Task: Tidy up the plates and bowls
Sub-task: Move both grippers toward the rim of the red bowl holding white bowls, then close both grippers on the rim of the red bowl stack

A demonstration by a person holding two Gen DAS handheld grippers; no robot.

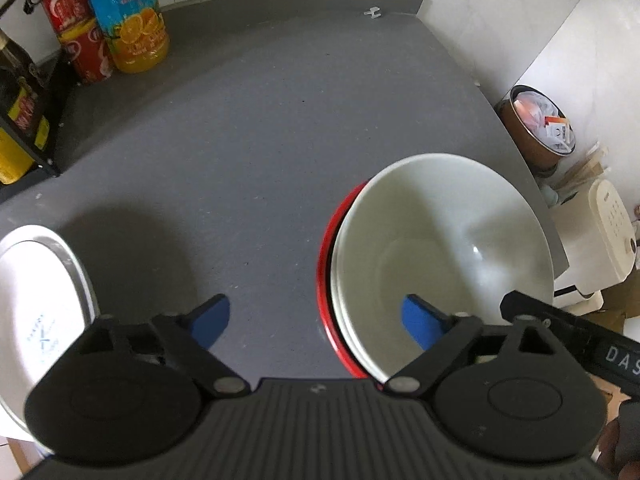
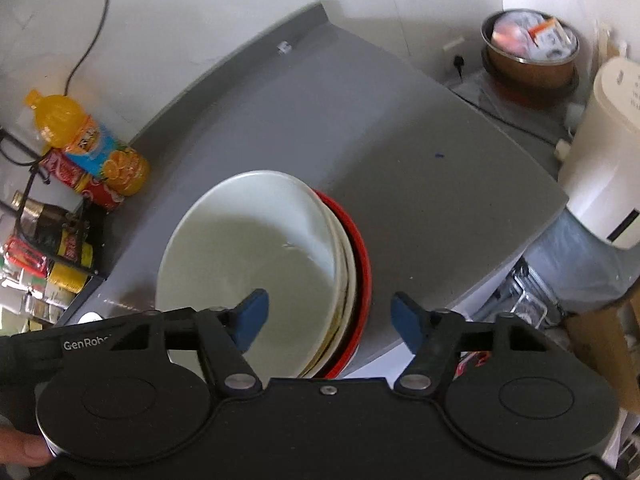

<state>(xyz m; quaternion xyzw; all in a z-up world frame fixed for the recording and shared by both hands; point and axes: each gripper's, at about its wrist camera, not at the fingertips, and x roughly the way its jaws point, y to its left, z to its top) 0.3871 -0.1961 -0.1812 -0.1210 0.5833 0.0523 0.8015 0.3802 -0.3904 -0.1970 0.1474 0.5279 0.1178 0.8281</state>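
A white bowl (image 1: 444, 256) sits nested in a stack with a red bowl (image 1: 325, 264) at the bottom, mouth up, near the counter's (image 1: 260, 128) right front edge. A white plate (image 1: 36, 312) lies flat at the left front edge. Bottles (image 1: 128, 16) and cans stand at the back left corner. The left gripper (image 1: 316, 324) is spread wide, empty, one finger over the bowl; the right gripper (image 2: 328, 320) is likewise released, straddling the stack's rim.

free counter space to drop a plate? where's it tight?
Free: the grey counter between the orange juice bottle at back left and the bowl stack, through to the rear lip; also right of the stack in the right wrist view. Tight: the back-left bottle rack, and the near-left edge by the white plate.
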